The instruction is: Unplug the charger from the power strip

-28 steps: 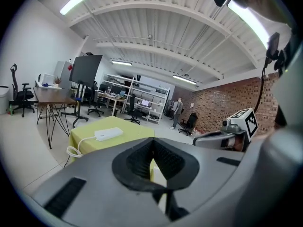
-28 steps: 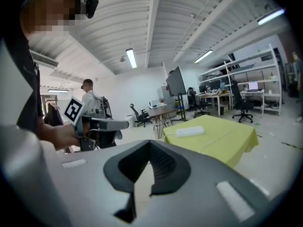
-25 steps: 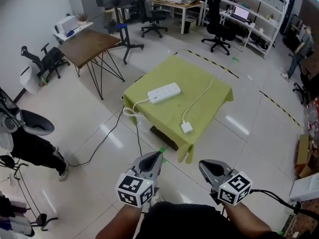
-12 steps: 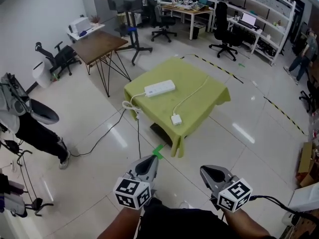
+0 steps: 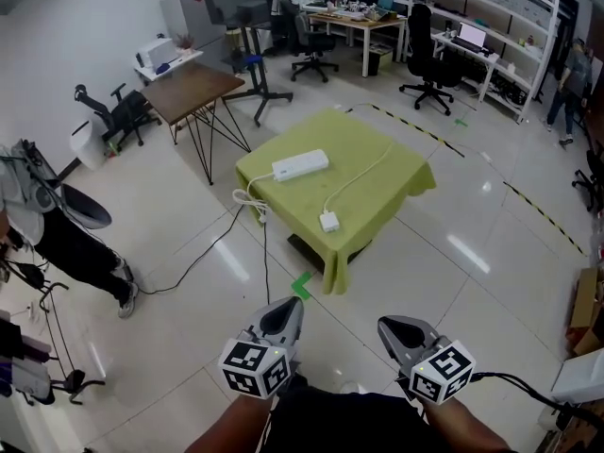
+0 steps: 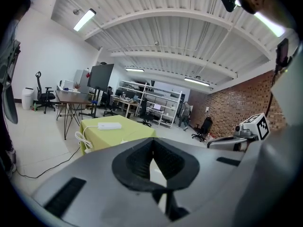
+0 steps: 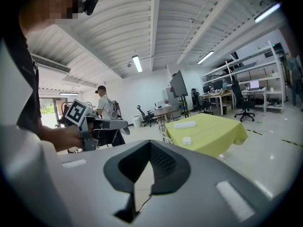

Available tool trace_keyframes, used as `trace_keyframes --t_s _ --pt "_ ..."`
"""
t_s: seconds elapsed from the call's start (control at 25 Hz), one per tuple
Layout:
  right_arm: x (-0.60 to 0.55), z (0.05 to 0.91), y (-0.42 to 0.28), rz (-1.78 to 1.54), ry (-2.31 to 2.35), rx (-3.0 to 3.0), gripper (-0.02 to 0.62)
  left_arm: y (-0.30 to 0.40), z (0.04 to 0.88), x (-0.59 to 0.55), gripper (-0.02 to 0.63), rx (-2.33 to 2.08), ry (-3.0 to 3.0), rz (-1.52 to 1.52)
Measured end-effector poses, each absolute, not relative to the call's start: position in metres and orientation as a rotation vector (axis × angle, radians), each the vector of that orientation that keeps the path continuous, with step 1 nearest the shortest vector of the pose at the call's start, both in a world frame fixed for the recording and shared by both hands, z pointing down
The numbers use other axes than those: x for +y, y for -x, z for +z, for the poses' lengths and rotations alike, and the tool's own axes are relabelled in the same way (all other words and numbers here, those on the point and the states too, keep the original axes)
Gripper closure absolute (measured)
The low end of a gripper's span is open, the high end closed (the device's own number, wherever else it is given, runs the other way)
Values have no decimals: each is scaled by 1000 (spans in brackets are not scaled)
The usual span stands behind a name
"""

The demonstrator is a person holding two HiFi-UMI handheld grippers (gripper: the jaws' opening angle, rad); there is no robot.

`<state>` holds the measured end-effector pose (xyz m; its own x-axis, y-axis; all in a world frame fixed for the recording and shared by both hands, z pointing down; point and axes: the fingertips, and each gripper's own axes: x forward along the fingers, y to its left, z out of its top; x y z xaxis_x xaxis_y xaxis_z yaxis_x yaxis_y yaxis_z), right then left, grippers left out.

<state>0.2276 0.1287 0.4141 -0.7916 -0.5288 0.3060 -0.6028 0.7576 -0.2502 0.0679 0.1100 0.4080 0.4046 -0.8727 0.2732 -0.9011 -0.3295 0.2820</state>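
Observation:
A white power strip (image 5: 300, 165) lies on a low table with a yellow-green cloth (image 5: 377, 196), a few steps ahead of me. A small white charger (image 5: 328, 221) rests near the table's front edge, apart from the strip. Its white cable (image 5: 363, 176) curves toward the far side. The strip's cord (image 5: 247, 202) hangs off the left edge. My left gripper (image 5: 286, 313) and right gripper (image 5: 394, 328) are low in front of me, both shut and empty. The right gripper view shows the strip (image 7: 184, 125) and the charger (image 7: 187, 140). The left gripper view shows the strip (image 6: 110, 126).
A black cable (image 5: 189, 274) runs across the tiled floor from the table's left side. A person (image 5: 57, 239) stands at the left. A wooden table (image 5: 189, 88) on black legs stands beyond. Green tape (image 5: 300, 286) marks the floor before the table. Desks and office chairs fill the back.
The table with strip and charger has shifted slightly left and up in the head view. Both grippers stay shut at the bottom of the picture.

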Motion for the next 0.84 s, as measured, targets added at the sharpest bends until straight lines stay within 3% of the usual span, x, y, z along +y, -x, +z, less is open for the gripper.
trace_keyframes --t_s 0.84 --pt "129 406 -234 428 -865 -2769 595 -80 395 103 600 -1570 -2302 121"
